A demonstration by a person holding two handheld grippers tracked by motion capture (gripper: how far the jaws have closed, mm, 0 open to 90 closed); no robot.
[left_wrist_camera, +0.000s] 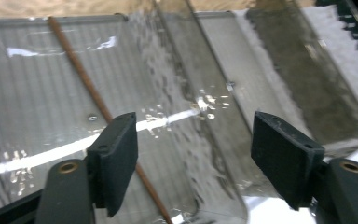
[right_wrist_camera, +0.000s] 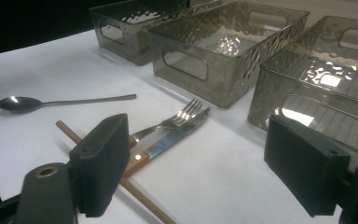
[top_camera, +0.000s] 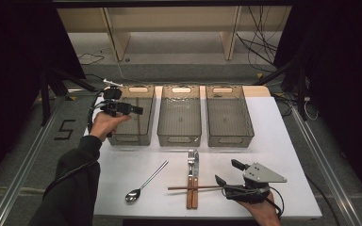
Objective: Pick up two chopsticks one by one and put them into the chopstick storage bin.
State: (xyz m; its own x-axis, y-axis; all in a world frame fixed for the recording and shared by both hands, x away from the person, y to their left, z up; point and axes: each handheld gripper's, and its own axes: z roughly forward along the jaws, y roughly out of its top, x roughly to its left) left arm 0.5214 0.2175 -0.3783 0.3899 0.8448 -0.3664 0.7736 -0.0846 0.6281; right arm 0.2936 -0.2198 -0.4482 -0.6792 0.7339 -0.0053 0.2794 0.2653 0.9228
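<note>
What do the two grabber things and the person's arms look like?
Each gripper, the left gripper and the right gripper, is black with two flat, blocky black jaws. The right one carries a grey three-cornered plate on top. Black cables trail from both. The person's left arm wears a dark long sleeve.

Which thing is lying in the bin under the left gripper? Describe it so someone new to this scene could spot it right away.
Three smoky clear bins stand in a row at the far side of the white table; take the leftmost bin, below the open left gripper. On its floor lies one thin brown chopstick. Its twin chopstick lies on the table under the fork and knife; the other bins look empty.
</note>
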